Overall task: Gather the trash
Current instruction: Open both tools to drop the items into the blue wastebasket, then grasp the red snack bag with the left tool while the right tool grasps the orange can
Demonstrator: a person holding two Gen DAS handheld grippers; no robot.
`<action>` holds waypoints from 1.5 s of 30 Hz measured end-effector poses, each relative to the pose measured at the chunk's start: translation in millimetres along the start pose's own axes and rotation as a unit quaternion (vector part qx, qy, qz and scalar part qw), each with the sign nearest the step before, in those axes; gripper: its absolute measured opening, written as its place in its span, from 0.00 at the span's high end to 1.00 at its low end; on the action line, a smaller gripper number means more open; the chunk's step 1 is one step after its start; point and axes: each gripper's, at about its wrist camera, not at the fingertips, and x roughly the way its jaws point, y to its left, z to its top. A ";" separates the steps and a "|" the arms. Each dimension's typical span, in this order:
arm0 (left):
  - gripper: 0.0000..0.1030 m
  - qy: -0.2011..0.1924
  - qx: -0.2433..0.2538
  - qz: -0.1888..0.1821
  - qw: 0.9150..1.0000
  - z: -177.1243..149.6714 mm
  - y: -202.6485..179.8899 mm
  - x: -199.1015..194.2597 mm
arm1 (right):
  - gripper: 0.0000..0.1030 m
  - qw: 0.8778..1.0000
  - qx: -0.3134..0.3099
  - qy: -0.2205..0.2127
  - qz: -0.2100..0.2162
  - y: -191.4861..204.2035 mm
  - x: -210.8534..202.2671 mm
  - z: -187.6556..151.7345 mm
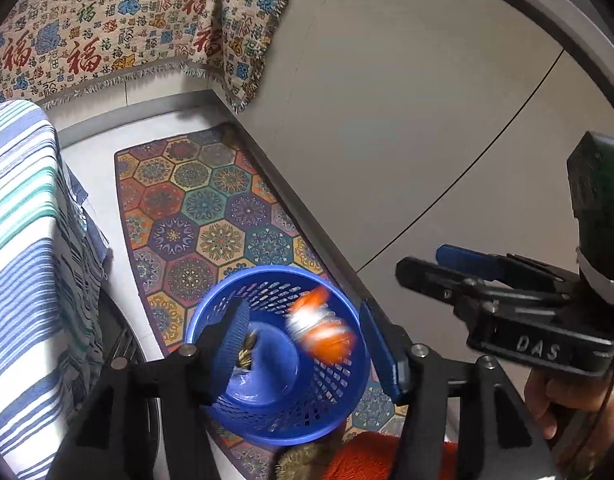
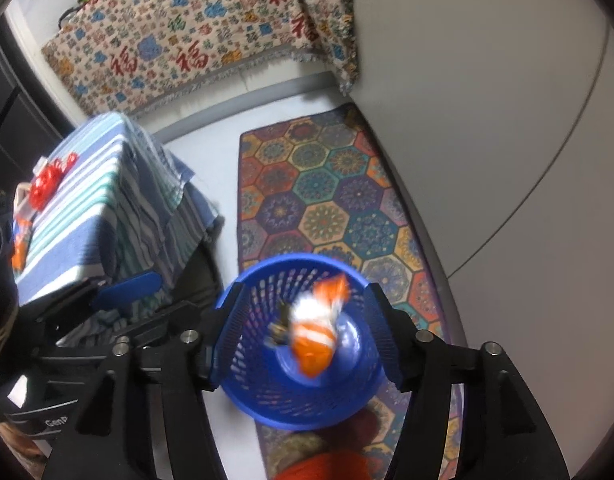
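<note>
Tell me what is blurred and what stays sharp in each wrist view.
Left wrist view: the orange-and-white wrapper over the blue basket is smeared by motion; the hexagon rug is crisp. Right wrist view: the wrapper is again smeared, the whole frame softer, edges bent by fisheye.

Right gripper point(image 2: 303, 336) hangs wide open over the blue basket point(image 2: 263, 404); a blurred orange-white wrapper point(image 2: 317, 330) sits inside, rug point(image 2: 327, 196) underneath.

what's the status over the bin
Left gripper and right gripper open, empty. Orange-white wrapper blurred in blue basket. Nothing blocking.
</note>
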 end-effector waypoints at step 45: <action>0.13 -0.070 -0.162 0.319 0.931 -186.5 315.0 -295.8 | 0.20 0.938 -0.320 -0.027 0.127 393.1 60.7 -65.6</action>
